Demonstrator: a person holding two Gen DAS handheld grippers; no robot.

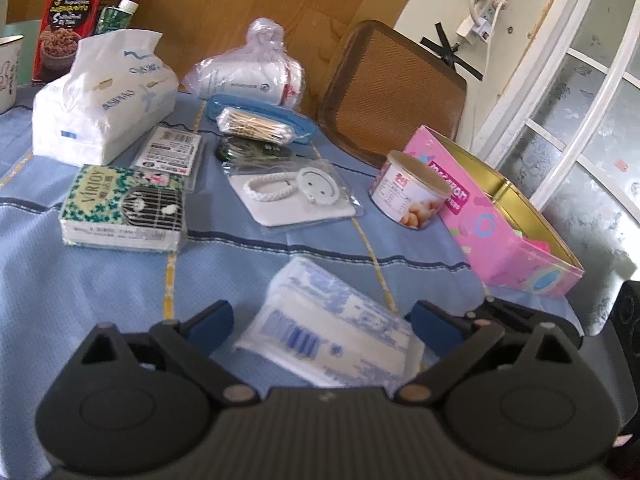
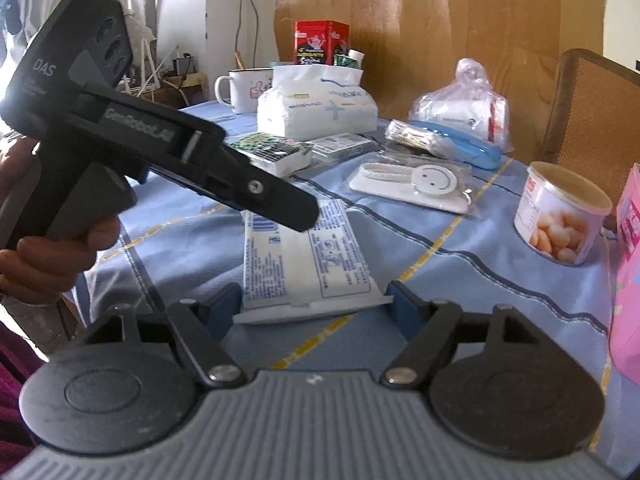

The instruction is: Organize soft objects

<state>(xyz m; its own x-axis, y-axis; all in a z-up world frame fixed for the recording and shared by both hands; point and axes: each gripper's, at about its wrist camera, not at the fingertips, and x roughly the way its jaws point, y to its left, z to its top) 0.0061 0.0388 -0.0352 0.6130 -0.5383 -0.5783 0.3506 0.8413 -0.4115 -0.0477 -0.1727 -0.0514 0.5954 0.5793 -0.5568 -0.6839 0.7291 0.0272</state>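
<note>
A flat white soft pack with blue print [image 1: 328,332] [image 2: 304,256] lies on the blue tablecloth [image 1: 80,288]. Its one end sits between the fingers of my left gripper [image 1: 320,316], which is open, with cloth showing between the left pad and the pack. The opposite end lies between the fingers of my right gripper [image 2: 316,300]. Its blue pads stand right at the pack's sides, and the pack shows no squeeze. In the right wrist view the left gripper [image 2: 298,216] reaches in from the left above the pack's far end, held by a hand [image 2: 52,256].
An open pink tin [image 1: 500,232] and a round can [image 1: 412,192] stand to the right. Behind the pack lie a green tissue box [image 1: 120,208], a large white tissue pack [image 1: 100,112], a smiley hook packet [image 1: 296,196], cotton swabs [image 1: 256,124] and a bagged white bundle [image 1: 256,72]. A chair [image 1: 392,88] is beyond.
</note>
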